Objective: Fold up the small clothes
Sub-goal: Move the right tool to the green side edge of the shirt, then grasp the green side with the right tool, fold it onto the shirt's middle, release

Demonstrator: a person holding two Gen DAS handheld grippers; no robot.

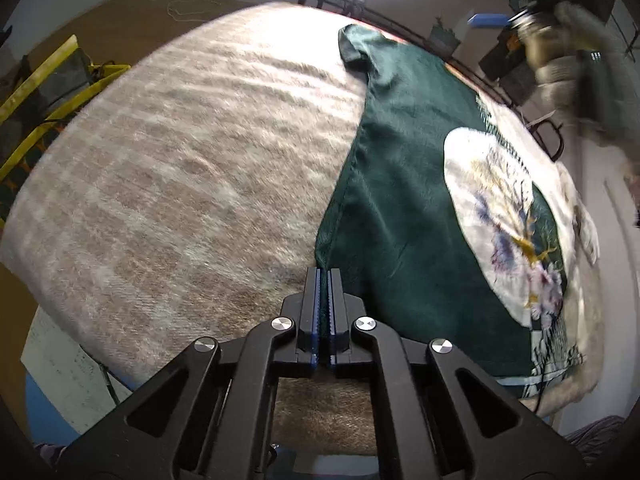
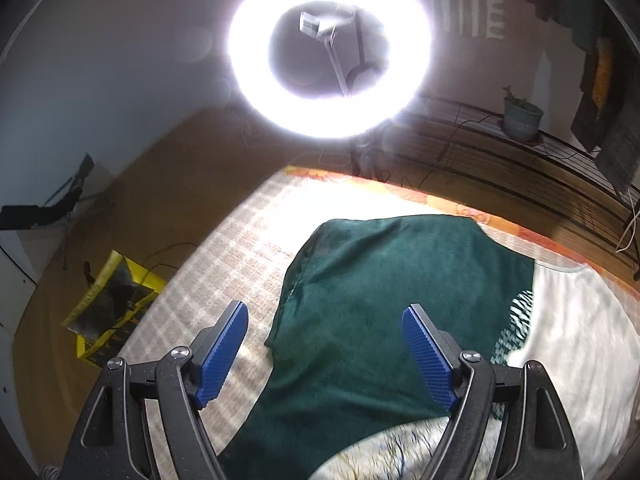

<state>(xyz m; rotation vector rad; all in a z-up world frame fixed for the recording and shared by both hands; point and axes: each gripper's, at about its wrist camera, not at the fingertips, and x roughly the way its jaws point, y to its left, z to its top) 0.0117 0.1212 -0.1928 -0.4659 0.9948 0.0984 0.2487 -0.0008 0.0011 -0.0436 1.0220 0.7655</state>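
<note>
At lower centre the left gripper [image 1: 324, 274] is clamped on the corner of the green T-shirt [image 1: 396, 208], while the right gripper [image 2: 326, 316] hovers over it, jaws apart.

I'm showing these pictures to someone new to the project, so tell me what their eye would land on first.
The glaring ring light comes first, filling the top of the right wrist view above the bed. Next comes the dark green shirt with its big white round print, spread flat on the checked beige blanket. The left gripper sits with jaws shut at the shirt's near corner, while the right gripper hovers with jaws wide apart over the green cloth.
</note>
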